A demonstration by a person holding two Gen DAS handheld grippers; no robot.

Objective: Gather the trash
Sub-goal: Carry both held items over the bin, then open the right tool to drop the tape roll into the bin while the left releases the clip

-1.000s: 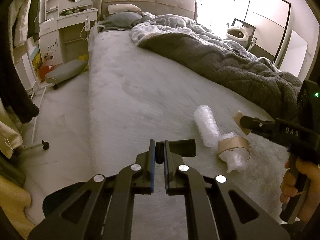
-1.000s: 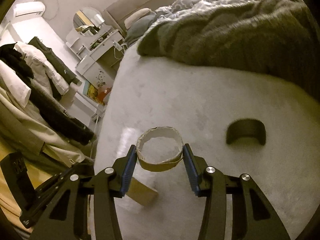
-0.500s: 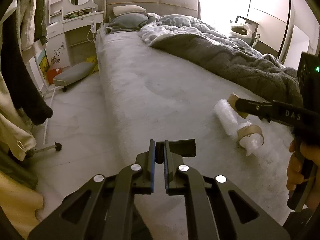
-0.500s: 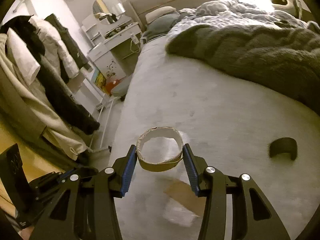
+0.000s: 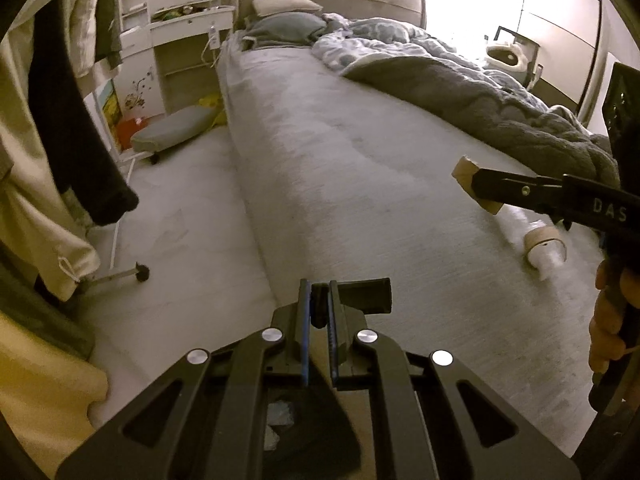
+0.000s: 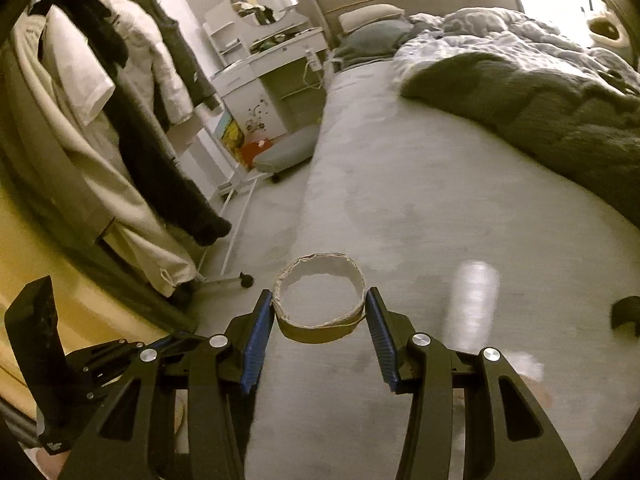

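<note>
My right gripper (image 6: 319, 312) is shut on an empty cardboard tape ring (image 6: 320, 322) and holds it in the air above the bed's left edge; the ring also shows in the left wrist view (image 5: 464, 170). My left gripper (image 5: 318, 312) is shut on a dark curved strip (image 5: 366, 295), low over the bed edge. A roll of bubble wrap (image 5: 542, 246) with a cardboard band lies on the grey bed (image 5: 360, 160), to the right; it shows blurred in the right wrist view (image 6: 472, 308). Another dark curved piece (image 6: 624, 314) lies on the bed at far right.
A rumpled grey duvet (image 5: 500, 100) covers the bed's right side. A clothes rack with hanging coats (image 6: 132, 120) stands left of the bed, its wheeled foot (image 5: 142, 272) on the floor. A low grey stool (image 5: 172, 130) and a white dresser (image 5: 176, 40) stand further back.
Both grippers have moved left towards the bed's edge. The right gripper has carried the tape ring up and away from the bubble wrap roll, which stays on the bed.
</note>
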